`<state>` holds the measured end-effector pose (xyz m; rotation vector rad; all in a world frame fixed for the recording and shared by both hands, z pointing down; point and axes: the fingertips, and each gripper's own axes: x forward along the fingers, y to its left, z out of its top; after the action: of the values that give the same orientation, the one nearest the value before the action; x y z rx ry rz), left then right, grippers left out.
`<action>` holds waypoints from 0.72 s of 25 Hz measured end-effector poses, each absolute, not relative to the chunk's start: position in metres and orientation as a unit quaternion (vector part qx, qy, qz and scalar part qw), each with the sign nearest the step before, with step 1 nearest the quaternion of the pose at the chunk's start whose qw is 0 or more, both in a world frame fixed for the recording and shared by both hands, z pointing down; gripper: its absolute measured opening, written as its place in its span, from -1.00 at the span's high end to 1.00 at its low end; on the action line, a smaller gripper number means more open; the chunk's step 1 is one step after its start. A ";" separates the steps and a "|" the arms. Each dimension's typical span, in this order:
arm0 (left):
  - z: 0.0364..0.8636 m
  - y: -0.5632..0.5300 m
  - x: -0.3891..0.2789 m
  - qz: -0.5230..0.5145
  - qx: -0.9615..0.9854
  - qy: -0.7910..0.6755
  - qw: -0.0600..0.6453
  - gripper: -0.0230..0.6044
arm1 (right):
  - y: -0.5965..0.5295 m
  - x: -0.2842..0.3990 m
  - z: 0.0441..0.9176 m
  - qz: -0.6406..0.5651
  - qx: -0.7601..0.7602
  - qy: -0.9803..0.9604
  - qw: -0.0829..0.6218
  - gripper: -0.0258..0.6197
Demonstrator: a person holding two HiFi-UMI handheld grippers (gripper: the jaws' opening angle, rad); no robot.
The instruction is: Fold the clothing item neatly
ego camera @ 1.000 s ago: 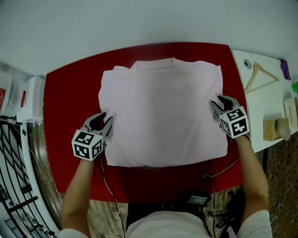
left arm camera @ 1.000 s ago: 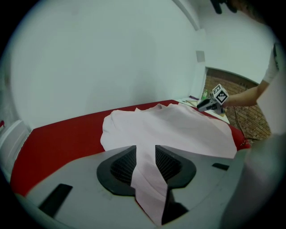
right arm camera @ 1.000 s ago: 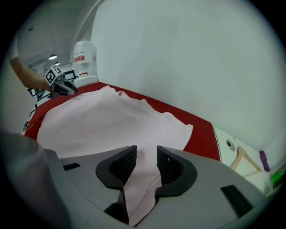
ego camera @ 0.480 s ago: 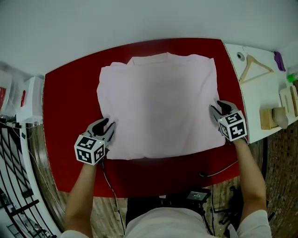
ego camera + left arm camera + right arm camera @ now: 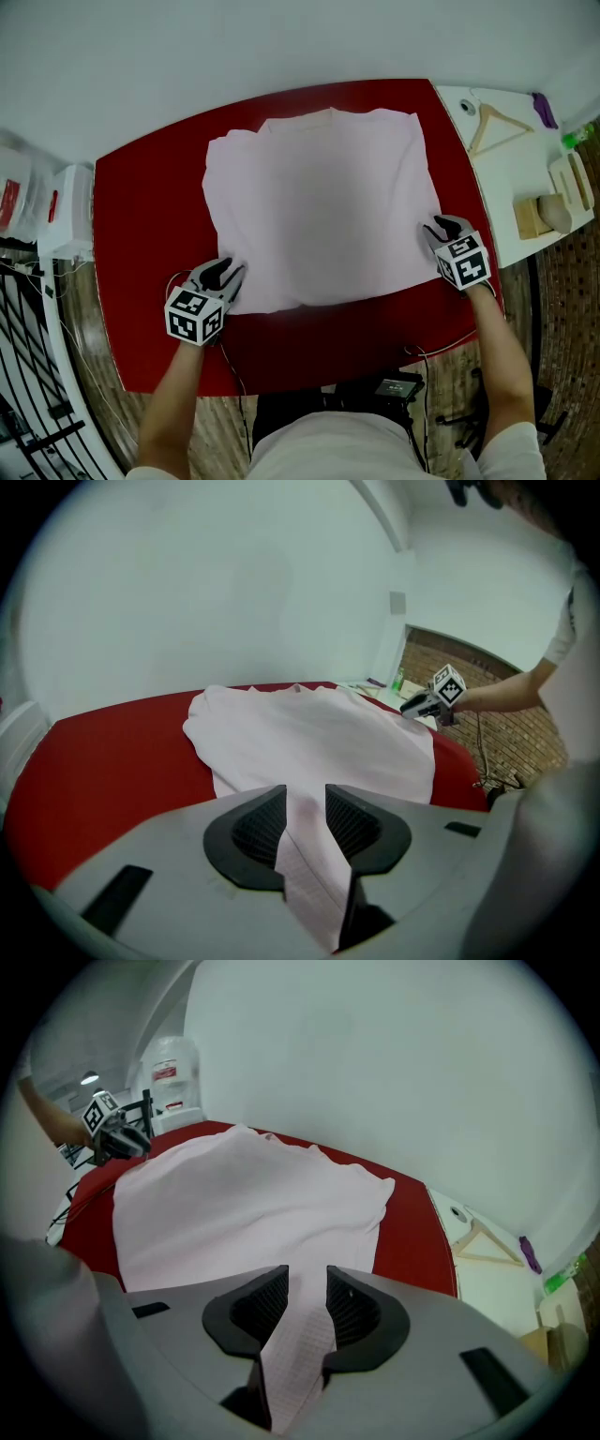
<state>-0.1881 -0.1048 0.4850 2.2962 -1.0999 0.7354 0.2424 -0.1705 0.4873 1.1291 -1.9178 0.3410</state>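
A pale pink cloth garment (image 5: pixel 319 202) lies spread flat across the middle of a red tabletop (image 5: pixel 141 211), its near-left corner pinched tight between the fingers of the left gripper (image 5: pixel 225 273), its near-right edge likewise clamped by the right gripper (image 5: pixel 440 226).

A red-topped table (image 5: pixel 141 216) set against a pale wall carries a pale pink fabric garment (image 5: pixel 319 206), which lies spread flat over the middle and right of the top, leaving strips of red along the left side and the near edge.
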 end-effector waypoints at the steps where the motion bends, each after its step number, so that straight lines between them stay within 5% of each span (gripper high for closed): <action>1: 0.485 -0.101 -0.188 0.270 0.841 -0.400 0.244 0.51 | -0.168 0.243 0.487 0.134 0.453 -0.767 0.435 0.51; 7: 0.489 -0.072 -0.187 0.276 0.833 -0.406 0.255 0.54 | -0.141 0.253 0.492 0.131 0.450 -0.756 0.457 0.75; 18: 0.546 -0.022 -0.203 0.345 0.779 -0.426 0.304 0.84 | -0.083 0.288 0.541 0.212 0.453 -0.736 0.456 0.86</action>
<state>-0.2027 -0.0223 0.5460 2.0640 -1.1282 0.9140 0.2885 -0.0830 0.5405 1.1173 -1.8161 0.5227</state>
